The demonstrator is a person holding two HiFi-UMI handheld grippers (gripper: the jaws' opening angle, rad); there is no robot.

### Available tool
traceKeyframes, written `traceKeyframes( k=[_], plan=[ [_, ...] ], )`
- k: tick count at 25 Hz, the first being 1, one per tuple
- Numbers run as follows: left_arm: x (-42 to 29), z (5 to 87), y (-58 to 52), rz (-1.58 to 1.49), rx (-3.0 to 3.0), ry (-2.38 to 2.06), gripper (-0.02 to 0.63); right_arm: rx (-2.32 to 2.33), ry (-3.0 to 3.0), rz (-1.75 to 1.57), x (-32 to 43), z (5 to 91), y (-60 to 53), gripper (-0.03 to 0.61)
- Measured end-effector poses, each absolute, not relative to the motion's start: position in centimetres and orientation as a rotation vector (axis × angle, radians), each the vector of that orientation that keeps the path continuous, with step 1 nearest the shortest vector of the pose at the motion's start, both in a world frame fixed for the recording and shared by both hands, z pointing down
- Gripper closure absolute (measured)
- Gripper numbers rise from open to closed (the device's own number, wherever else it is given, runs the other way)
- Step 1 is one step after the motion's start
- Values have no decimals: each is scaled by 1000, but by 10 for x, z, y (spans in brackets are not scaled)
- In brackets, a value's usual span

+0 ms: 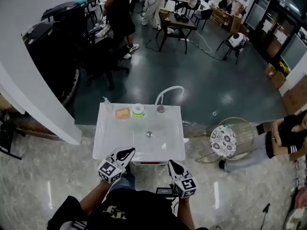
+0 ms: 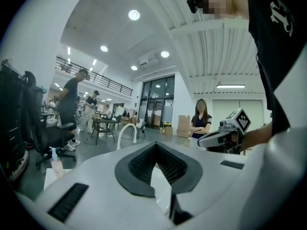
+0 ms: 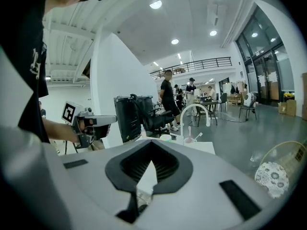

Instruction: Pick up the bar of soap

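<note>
The orange bar of soap [image 1: 122, 113] lies on the back left ledge of the white washbasin [image 1: 104, 140], between a small clear bottle [image 1: 108, 105] and a green-and-white tub [image 1: 138, 110]. My left gripper [image 1: 126, 153] hovers over the basin's near left edge, jaws shut and empty. My right gripper [image 1: 171, 165] hangs just off the near right corner, jaws together with nothing between them. Both sit well short of the soap. In the left gripper view the left gripper [image 2: 155, 148] points level over the basin, and the soap is hidden there.
A white arched faucet [image 1: 169, 90] and a cup of toothbrushes [image 1: 160, 109] stand at the basin's back right. The drain [image 1: 149, 134] is mid-bowl. A patterned round stool [image 1: 223, 141] and a seated person [image 1: 287, 134] are to the right. A white pillar [image 1: 29, 85] stands at the left.
</note>
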State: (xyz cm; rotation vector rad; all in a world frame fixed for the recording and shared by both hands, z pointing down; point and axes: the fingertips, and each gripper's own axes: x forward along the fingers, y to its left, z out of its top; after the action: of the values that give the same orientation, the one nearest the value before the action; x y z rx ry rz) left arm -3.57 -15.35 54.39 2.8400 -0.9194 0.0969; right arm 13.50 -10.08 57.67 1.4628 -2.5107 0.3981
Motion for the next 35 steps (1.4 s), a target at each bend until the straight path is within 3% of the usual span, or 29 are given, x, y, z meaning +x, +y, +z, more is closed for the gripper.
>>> traceKeyframes(
  k=[21,35],
  plan=[
    [-79,581,-330,160,2794,-746,606,1611,-2364,483,91,586,-250,575],
    [-43,600,-369,247,2721,-978,606,1450,-2496,466,151,589,-309,575]
  ],
)
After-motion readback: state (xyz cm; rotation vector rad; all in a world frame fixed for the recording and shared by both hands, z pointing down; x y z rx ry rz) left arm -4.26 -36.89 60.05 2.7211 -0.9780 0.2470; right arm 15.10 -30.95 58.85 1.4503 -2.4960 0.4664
